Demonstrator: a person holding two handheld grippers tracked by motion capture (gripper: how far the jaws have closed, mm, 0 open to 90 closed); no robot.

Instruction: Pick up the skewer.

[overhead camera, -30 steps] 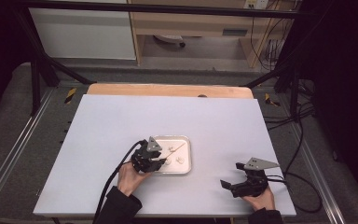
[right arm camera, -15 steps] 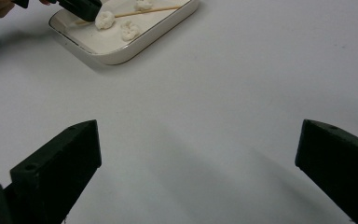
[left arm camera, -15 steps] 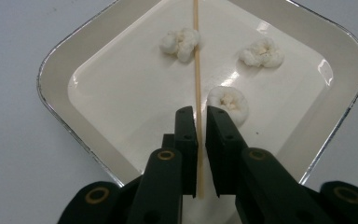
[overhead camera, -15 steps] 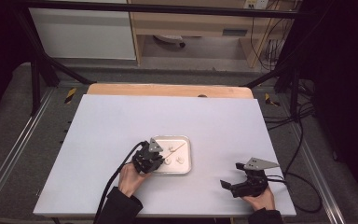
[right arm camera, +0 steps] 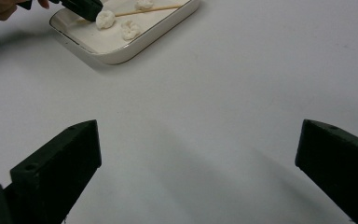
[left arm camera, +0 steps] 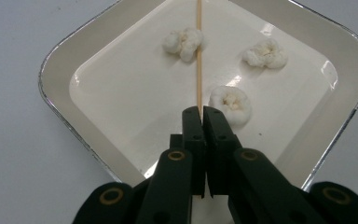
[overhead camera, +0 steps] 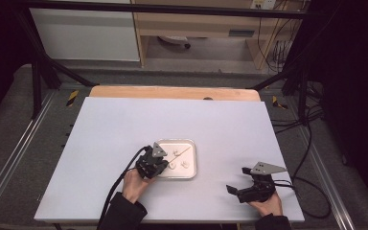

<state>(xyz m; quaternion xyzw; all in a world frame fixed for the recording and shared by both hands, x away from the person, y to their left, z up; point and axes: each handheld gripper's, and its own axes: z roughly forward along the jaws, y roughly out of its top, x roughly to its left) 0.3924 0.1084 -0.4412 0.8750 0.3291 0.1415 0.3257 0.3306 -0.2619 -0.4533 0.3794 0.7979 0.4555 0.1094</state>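
The left tongs [left arm camera: 200, 112] have just closed on a wooden skewer [left arm camera: 198, 56] lying in the white tray [left arm camera: 349, 70] at desk [overhead camera: 124, 124] centre. Three white puffs sit around it: at eleven [left arm camera: 184, 43], one [left arm camera: 265, 52] and nearest [left arm camera: 230, 103]. The right tongs [overhead camera: 237, 184], at four o'clock from the tray, gape wide over bare desk. No writing is legible.

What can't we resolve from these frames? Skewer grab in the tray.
- Near end of the wooden skewer: left gripper view, hidden between the shut black jaws of the left gripper.
- Skewer's far end: left gripper view, cut off by the top edge.
- The three white pieces: what they are made of is too small to tell in the high view.
- Tray near corner: left gripper view, covered by the gripper body.
- Right gripper: jaws open, tips cut off by the bottom edge.
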